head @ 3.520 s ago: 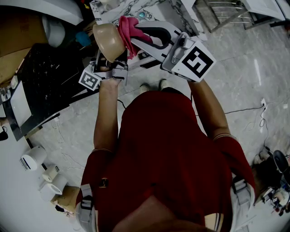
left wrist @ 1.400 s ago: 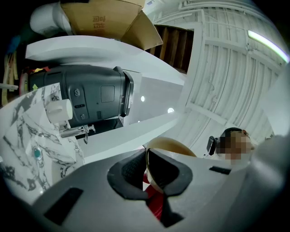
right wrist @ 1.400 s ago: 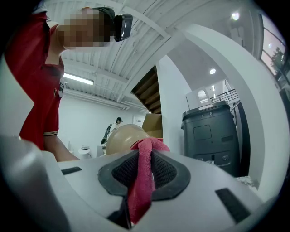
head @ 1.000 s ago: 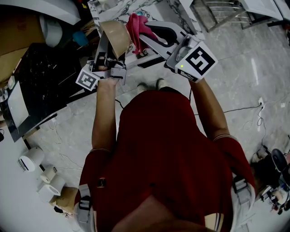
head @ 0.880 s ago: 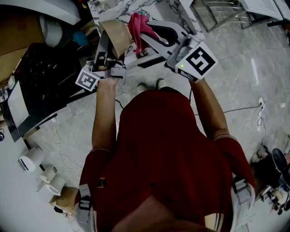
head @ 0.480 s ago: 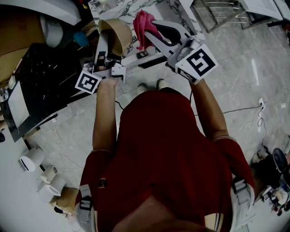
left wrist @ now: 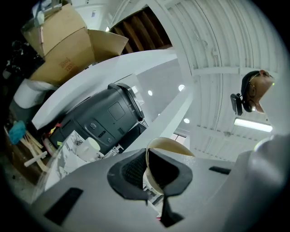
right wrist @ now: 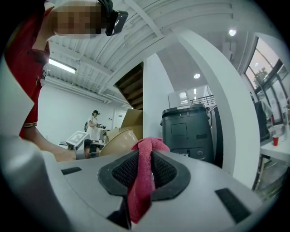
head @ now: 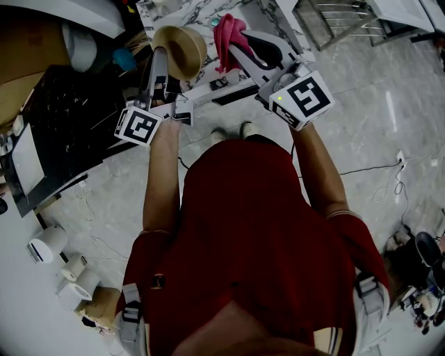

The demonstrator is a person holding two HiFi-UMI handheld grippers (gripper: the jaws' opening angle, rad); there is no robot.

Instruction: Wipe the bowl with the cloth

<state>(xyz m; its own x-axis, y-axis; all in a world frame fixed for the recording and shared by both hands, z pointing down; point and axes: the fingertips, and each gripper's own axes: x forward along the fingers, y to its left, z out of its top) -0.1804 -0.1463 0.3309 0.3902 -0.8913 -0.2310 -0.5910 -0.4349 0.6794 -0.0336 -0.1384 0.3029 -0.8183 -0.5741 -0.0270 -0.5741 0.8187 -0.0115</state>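
Bowl (head: 182,51) in left gripper (left wrist: 146,174), cloth (head: 228,36) pinched in right gripper (right wrist: 140,174).

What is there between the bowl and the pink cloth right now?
Nothing. In the head view a bare gap separates the bowl from the cloth, and only the marble surface behind them shows through it.
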